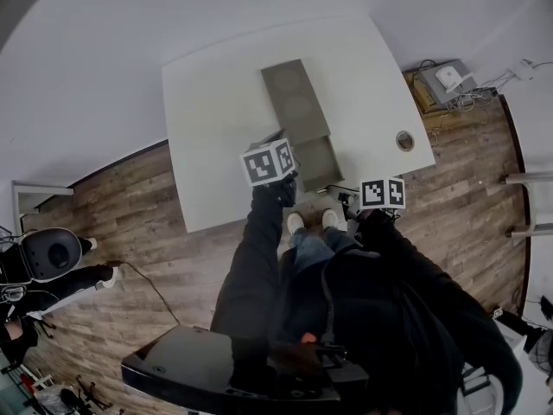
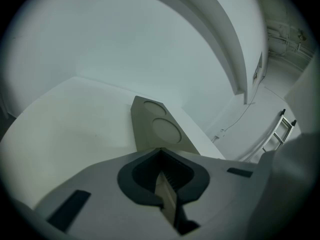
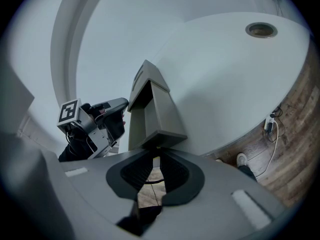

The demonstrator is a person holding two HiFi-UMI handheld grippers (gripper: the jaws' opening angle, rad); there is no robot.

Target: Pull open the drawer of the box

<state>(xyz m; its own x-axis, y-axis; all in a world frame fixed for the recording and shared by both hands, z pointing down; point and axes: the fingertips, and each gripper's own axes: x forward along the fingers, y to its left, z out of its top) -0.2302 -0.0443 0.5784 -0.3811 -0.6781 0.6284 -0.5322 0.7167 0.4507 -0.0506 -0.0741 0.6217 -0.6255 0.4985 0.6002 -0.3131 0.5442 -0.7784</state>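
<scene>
Near the tabletop (image 1: 216, 102) edge, my left gripper's (image 2: 161, 156) jaws clamp the box (image 1: 294, 98) as anchor; my right gripper's (image 3: 156, 156) jaws pinch the drawer (image 1: 318, 162) for pulling.

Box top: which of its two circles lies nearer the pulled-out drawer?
The near circle, on the box's half beside the drawer; the far circle sits beyond it, toward the box's far end.

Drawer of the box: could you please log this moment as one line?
drawer: open, extended out of box | left gripper: shut on box edge | right gripper: shut on drawer front lip
</scene>
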